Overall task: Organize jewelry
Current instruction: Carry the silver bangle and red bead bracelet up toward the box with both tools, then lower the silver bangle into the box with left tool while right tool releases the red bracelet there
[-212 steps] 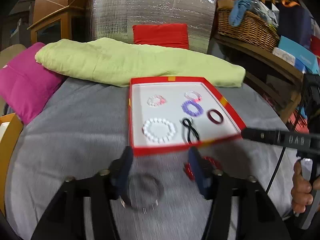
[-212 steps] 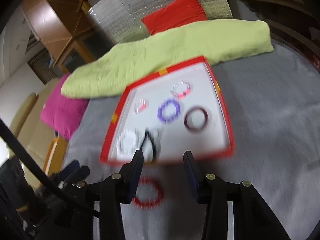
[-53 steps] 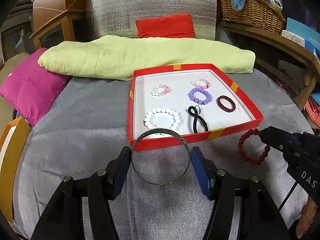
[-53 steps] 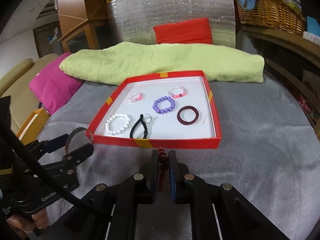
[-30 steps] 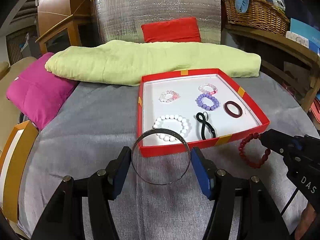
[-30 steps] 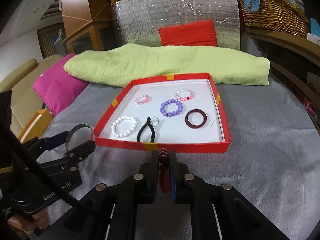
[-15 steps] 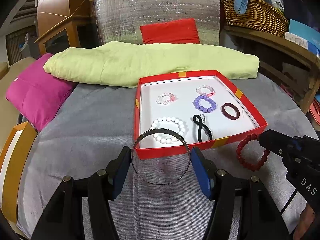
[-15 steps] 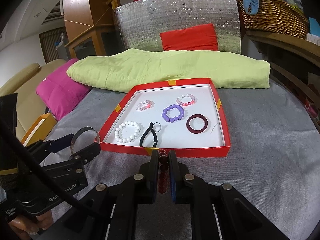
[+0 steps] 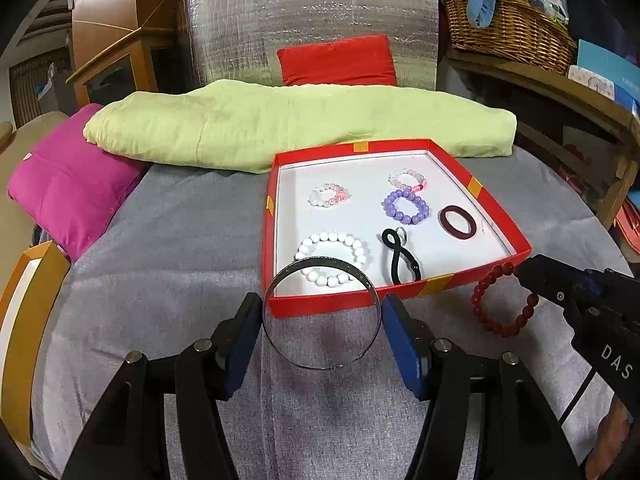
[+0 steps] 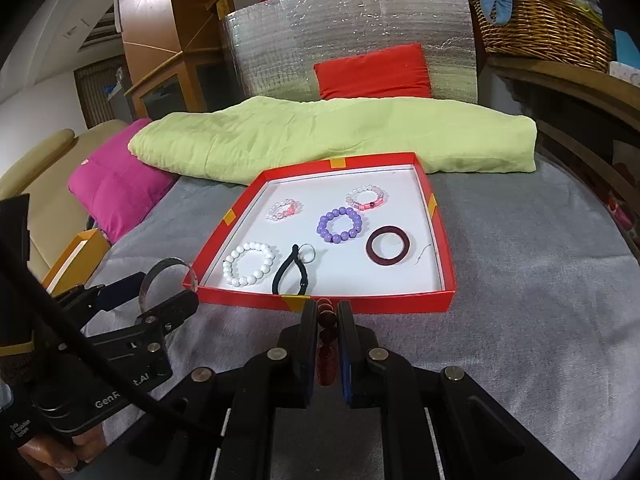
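Note:
A red tray (image 9: 500, 226) with a white floor sits on the grey cloth; in it lie a white bead bracelet (image 9: 331, 258), a black hair tie (image 9: 400, 258), a purple bead bracelet (image 9: 406, 207), a dark red ring (image 9: 458, 222) and two pink bead bracelets. My left gripper (image 9: 322, 318) is shut on a silver bangle (image 9: 296, 354), held upright before the tray's near left corner. My right gripper (image 10: 328, 314) is shut on a dark red bead bracelet (image 10: 326, 340), held in the air at the tray's near edge (image 10: 360, 304); this bracelet also shows in the left wrist view (image 9: 502, 330).
A folded green blanket (image 9: 280, 124) lies behind the tray. A magenta pillow (image 9: 68, 192) is at the left, a red cushion (image 9: 338, 60) against a silver panel at the back. A wicker basket (image 9: 508, 28) stands on a wooden shelf at the right.
Both grippers have closed on their bracelets and lifted them off the cloth. Over the last second both have drifted slightly nearer the tray's near edge.

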The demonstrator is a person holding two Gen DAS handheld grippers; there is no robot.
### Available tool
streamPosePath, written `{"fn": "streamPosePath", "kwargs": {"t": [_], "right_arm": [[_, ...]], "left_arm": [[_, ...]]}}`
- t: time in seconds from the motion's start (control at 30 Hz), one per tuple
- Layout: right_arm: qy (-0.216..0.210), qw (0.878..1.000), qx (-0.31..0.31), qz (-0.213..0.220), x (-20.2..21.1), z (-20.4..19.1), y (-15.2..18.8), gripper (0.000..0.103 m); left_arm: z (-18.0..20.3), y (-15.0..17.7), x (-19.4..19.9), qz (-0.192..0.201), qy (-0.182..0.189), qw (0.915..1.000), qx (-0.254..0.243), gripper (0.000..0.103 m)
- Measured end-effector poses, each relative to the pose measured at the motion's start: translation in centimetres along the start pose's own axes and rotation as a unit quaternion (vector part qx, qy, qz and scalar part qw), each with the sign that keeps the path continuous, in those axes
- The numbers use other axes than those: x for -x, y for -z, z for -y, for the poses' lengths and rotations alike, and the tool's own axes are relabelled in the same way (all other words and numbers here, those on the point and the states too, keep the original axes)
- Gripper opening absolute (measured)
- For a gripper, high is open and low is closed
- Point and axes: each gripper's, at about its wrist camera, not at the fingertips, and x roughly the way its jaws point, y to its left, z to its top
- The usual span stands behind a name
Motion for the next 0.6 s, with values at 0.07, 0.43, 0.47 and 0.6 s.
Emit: {"fn": "streamPosePath", "kwargs": {"t": [0.07, 0.43, 0.47, 0.6], "right_arm": [[-0.003, 1.000, -0.005, 0.006, 0.1, 0.3, -0.3, 0.010], [-0.016, 0.999, -0.031, 0.039, 0.3, 1.5, -3.3, 0.010], [-0.019, 0.998, -0.033, 0.041, 0.1, 1.5, -3.7, 0.010], [-0.029, 0.997, -0.046, 0.047, -0.5, 1.9, -5.3, 0.010]], "left_arm": [[-0.2, -0.2, 0.0, 0.004, -0.001, 1.0000, 0.004, 0.063], [-1.1, -2.3, 0.3, 0.030, 0.007, 0.9994, 0.015, 0.063], [-1.0, -2.6, 0.3, 0.033, 0.008, 0.9993, 0.013, 0.063], [-1.0, -3.7, 0.2, 0.044, 0.023, 0.9986, 0.017, 0.063]]}}
